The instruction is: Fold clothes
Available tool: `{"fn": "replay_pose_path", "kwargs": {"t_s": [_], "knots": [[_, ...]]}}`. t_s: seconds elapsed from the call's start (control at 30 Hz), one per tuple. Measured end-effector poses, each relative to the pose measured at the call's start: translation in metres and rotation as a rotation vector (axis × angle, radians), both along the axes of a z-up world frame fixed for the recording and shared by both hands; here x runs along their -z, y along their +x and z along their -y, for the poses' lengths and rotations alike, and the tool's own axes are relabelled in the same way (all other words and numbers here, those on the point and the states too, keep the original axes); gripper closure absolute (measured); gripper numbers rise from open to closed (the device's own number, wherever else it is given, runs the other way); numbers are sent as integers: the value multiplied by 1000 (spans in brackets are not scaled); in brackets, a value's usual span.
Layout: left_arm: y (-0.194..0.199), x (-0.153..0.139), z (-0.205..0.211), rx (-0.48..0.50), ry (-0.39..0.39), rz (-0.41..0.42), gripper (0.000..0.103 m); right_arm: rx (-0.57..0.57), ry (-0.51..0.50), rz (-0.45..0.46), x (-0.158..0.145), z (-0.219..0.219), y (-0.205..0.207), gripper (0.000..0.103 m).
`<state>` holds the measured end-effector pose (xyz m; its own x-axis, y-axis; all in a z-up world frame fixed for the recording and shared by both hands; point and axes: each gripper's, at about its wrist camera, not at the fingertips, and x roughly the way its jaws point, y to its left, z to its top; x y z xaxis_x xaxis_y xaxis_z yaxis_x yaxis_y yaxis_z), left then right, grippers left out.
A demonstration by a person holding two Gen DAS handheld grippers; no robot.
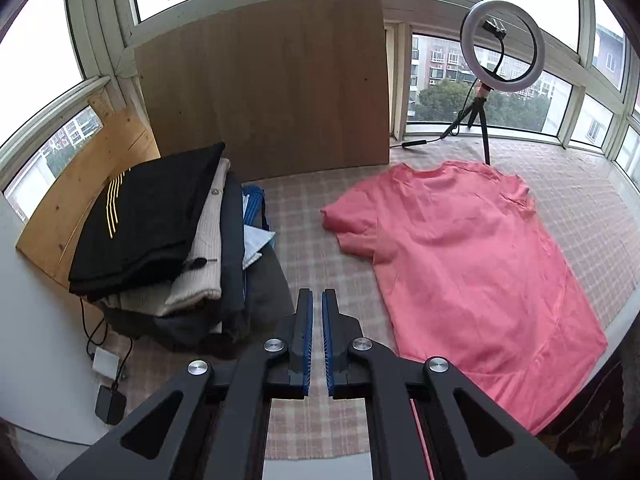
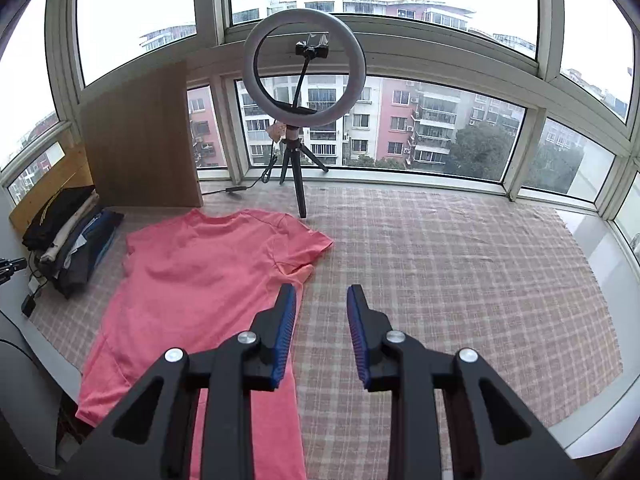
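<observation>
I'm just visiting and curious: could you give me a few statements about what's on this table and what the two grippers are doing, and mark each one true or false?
1. The pink T-shirt lies spread flat on the checked cloth. True.
2. The right gripper is clamped on a sleeve. False: its fingers are apart and hold nothing.
3. A pile of folded clothes sits to the left of the T-shirt. True.
4. The top garment of the pile is white. False: it is black with yellow stripes.
5. The left gripper grips the T-shirt. False: its fingers are nearly together, over the cloth beside the shirt, with nothing between them.
</observation>
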<state>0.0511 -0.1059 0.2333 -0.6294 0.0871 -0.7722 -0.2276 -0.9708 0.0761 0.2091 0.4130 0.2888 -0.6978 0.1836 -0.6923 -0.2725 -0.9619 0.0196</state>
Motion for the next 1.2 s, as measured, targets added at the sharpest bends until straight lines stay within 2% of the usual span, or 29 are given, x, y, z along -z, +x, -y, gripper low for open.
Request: {"fn": "replay_pose_path", "kwargs": {"t_s": [0.13, 0.3, 0.43, 0.53, 0.63, 0.7, 0.77, 0.87, 1.0, 1.1, 1.2], "knots": [[-61, 21, -25, 5, 62, 44, 94, -25, -42, 60, 44, -25, -80, 77], [-121, 69, -49, -37, 35, 138, 91, -56, -106, 145, 112, -54, -152, 77], [-143, 104, -53, -70, 24, 193, 91, -135, -110, 161, 138, -42, -190, 77], [-150, 128, -47, -94, 39, 231, 86, -280, -40, 171, 140, 6, -224, 77], [-158, 152, -42, -109, 55, 259, 86, -418, 11, 186, 145, 59, -264, 77], [-164, 168, -38, -118, 69, 275, 86, -482, 14, 199, 152, 93, -294, 77], [-171, 181, -34, -122, 119, 286, 86, -527, 6, 212, 160, 125, -325, 77], [-179, 195, -31, -111, 191, 292, 86, -618, -53, 233, 170, 176, -369, 76], [-178, 208, -29, -81, 249, 286, 86, -797, -125, 263, 182, 256, -414, 50], [-171, 209, -23, -72, 320, 263, 86, -902, -112, 299, 199, 318, -438, 48], [-163, 208, -10, -82, 399, 254, 86, -972, -9, 371, 226, 368, -451, 48]]}}
